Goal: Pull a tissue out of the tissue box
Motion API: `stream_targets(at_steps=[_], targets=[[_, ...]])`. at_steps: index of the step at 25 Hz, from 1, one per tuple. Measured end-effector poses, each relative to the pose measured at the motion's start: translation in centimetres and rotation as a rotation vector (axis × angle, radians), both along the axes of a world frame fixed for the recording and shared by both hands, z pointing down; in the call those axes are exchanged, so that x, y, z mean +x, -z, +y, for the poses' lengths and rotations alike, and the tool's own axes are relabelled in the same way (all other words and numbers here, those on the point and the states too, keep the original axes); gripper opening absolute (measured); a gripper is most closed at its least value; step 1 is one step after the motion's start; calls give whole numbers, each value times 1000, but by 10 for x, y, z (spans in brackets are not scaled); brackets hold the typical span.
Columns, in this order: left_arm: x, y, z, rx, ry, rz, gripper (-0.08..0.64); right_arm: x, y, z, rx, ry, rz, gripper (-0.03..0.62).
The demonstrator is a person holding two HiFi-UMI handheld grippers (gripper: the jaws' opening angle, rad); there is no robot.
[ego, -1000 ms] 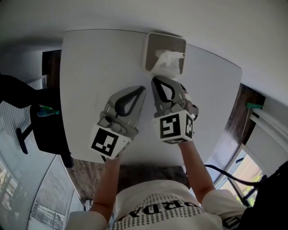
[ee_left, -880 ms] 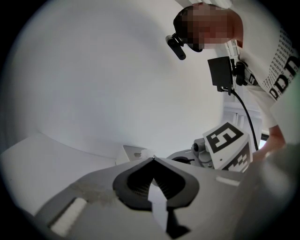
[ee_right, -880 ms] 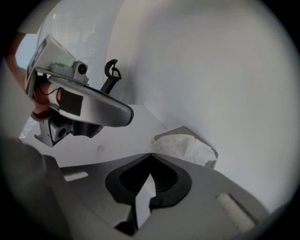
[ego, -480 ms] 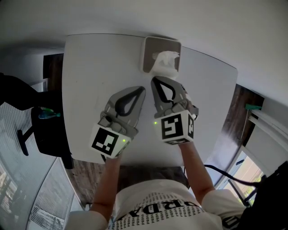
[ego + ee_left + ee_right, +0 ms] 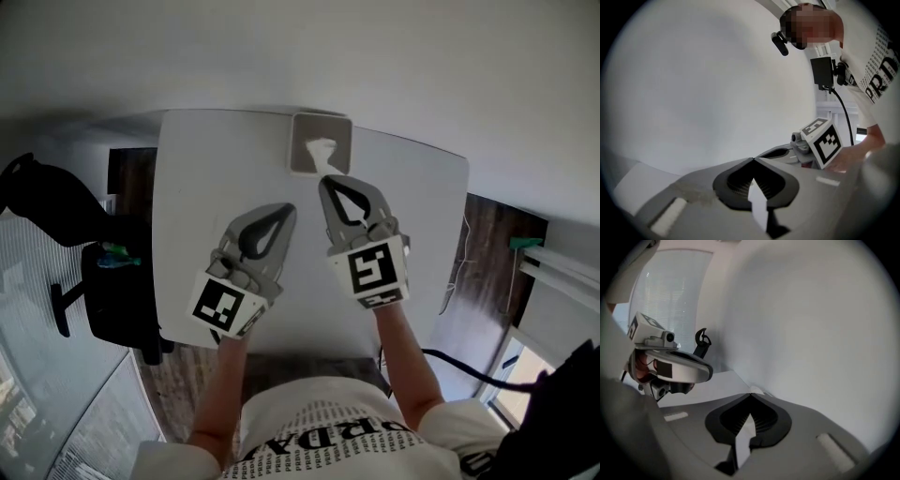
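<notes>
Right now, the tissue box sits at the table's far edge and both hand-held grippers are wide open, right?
No: both are shut, tips touching, as the left hand-held gripper and right hand-held gripper show in their own gripper views. The tissue box does sit at the table's far edge.

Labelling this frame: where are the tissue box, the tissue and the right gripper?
tissue box (image 5: 298,141): head view, left rim.
tissue (image 5: 322,150): head view, raised tuft.
right gripper (image 5: 324,181): head view, tips of its jaws.
</notes>
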State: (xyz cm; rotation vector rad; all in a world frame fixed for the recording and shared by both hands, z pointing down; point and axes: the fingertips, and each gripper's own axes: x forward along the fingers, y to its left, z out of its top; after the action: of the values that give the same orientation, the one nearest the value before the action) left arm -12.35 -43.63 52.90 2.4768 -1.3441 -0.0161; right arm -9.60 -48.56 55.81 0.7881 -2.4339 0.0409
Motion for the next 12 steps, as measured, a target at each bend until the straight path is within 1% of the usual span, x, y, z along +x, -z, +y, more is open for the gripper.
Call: stream_targets(at_steps=[5, 10, 12], targets=[[6, 31, 23, 15, -9, -15, -8, 13, 41, 8, 4, -27, -57, 9], [16, 60, 45, 23, -27, 4, -8, 28, 79, 22, -22, -36, -135, 9], [20, 74, 51, 38, -29, 7, -8, 34, 92, 29, -35, -46, -170, 9]])
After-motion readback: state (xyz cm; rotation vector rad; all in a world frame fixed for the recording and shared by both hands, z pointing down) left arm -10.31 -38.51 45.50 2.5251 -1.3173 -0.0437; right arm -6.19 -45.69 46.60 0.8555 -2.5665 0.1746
